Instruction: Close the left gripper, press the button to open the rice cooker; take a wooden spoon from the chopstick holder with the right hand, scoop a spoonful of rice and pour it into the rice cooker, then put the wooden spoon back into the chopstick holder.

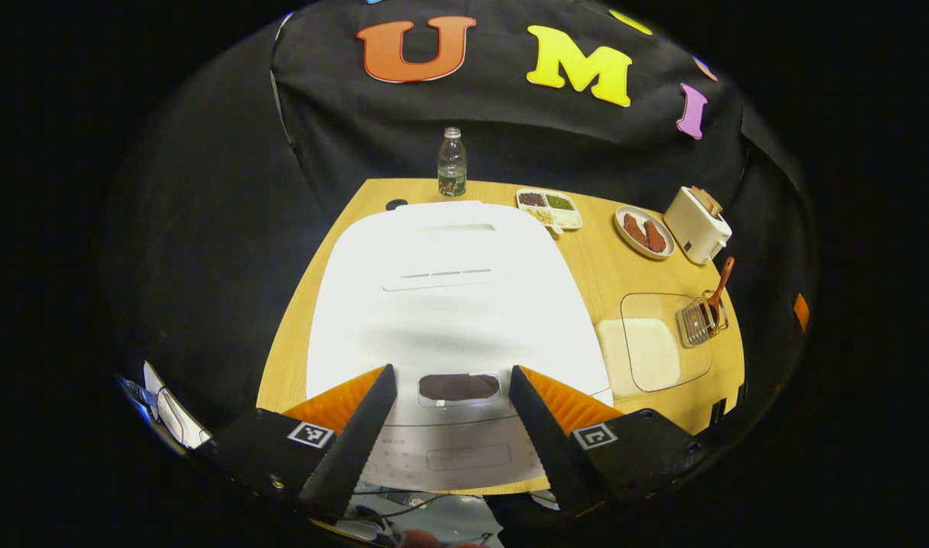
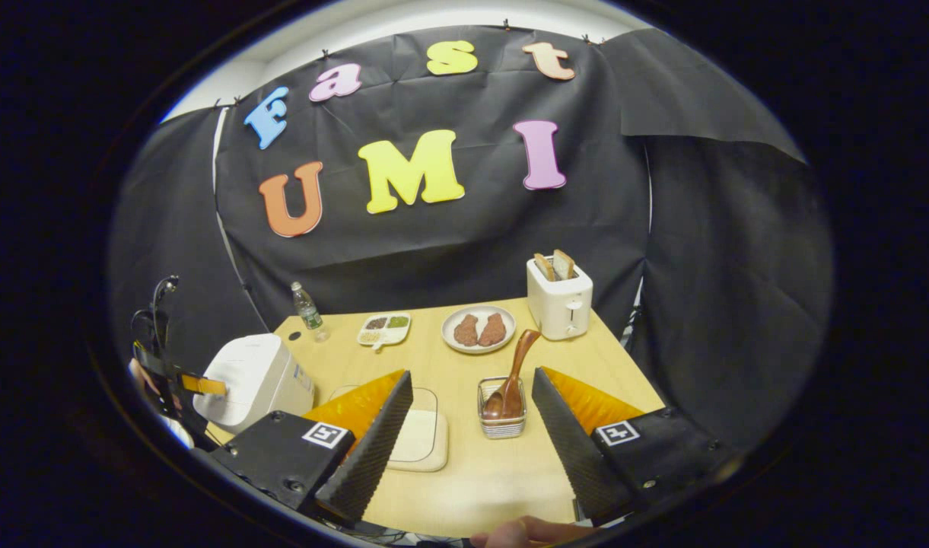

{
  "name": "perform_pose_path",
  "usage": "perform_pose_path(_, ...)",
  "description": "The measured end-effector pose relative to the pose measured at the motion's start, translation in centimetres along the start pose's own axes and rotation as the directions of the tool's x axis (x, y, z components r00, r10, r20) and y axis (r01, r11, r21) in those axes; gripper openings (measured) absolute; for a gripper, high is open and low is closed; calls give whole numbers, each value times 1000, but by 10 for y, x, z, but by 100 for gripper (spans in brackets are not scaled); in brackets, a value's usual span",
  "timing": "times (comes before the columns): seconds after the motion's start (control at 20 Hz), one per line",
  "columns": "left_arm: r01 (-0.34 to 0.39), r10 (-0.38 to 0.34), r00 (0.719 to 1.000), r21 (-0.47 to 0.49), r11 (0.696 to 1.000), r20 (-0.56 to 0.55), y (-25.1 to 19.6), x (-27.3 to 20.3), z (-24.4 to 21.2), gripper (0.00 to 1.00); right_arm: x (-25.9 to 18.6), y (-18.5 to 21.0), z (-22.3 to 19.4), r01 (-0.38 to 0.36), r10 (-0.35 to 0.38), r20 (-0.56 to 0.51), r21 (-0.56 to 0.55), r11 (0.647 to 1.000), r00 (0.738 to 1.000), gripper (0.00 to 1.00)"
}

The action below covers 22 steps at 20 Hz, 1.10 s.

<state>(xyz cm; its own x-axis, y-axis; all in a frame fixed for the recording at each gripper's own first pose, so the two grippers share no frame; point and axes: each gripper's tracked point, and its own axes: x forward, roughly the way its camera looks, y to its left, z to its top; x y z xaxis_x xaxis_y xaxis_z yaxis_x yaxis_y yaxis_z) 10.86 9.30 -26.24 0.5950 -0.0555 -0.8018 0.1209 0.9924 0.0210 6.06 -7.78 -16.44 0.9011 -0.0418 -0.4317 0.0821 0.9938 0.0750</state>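
The white rice cooker (image 1: 449,304) sits with its lid down right below my left gripper (image 1: 453,388). That gripper is open, its fingers on either side of the dark button (image 1: 459,387) at the lid's front. The cooker (image 2: 255,377) also stands at the table's left in the right gripper view, with the left gripper (image 2: 176,380) beside it. My right gripper (image 2: 472,396) is open and empty, short of the wire chopstick holder (image 2: 502,415). A wooden spoon (image 2: 513,373) leans in the holder. A clear container of rice (image 2: 415,434) lies left of the holder.
At the back of the wooden table (image 2: 472,487) stand a water bottle (image 2: 307,308), a divided dish of beans (image 2: 384,329), a plate with two brown patties (image 2: 479,329) and a white toaster with bread (image 2: 559,298). A hand (image 2: 525,531) shows at the bottom edge.
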Motion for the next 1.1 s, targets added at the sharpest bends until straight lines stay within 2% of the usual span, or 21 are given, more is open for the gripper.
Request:
perform_pose_path(0.2,3,-4,1000,29,1000,30,-1,0,-4,99,6,1,-10,-3,3,-19,13,1000,1000,100)
perform_pose_path(0.25,1,-2,999,23,1000,45,-1,-1,-4,99,7,4,-12,-8,8,-24,12,1000,1000,96)
perform_pose_path(0.3,1,-2,998,20,1000,60,-1,-2,-2,99,8,6,-11,-14,14,-26,10,1000,1000,100)
perform_pose_path(0.45,-31,33,993,-23,999,112,2,-1,5,98,8,12,1,-23,23,-1,3,1000,1000,100)
perform_pose_path(0.5,-30,34,992,-34,999,122,-1,-3,4,100,7,12,7,-25,25,8,-2,1000,1000,100)
perform_pose_path(0.55,-23,28,992,-46,999,126,-5,-5,4,97,8,13,11,-26,27,19,-9,1000,999,100)
perform_pose_path(0.7,-17,31,979,-70,997,201,-11,-17,21,95,9,11,19,-31,32,42,-27,999,999,100)
perform_pose_path(0.75,-19,38,972,-83,996,233,-11,-25,29,95,11,10,23,-35,36,49,-29,999,998,96)
perform_pose_path(0.85,-10,43,946,-102,995,320,-19,-47,52,95,15,7,33,-30,34,77,-44,999,996,100)
perform_pose_path(0.9,-8,48,924,-104,994,379,-25,-63,66,95,17,5,39,-29,34,96,-59,998,995,100)
perform_pose_path(1.0,-18,64,866,-97,995,496,-37,-97,94,95,20,5,56,-30,41,150,-81,996,988,100)
perform_pose_path(1.1,-47,100,789,-102,994,606,-46,-130,117,95,15,7,75,-36,54,216,-89,995,975,100)
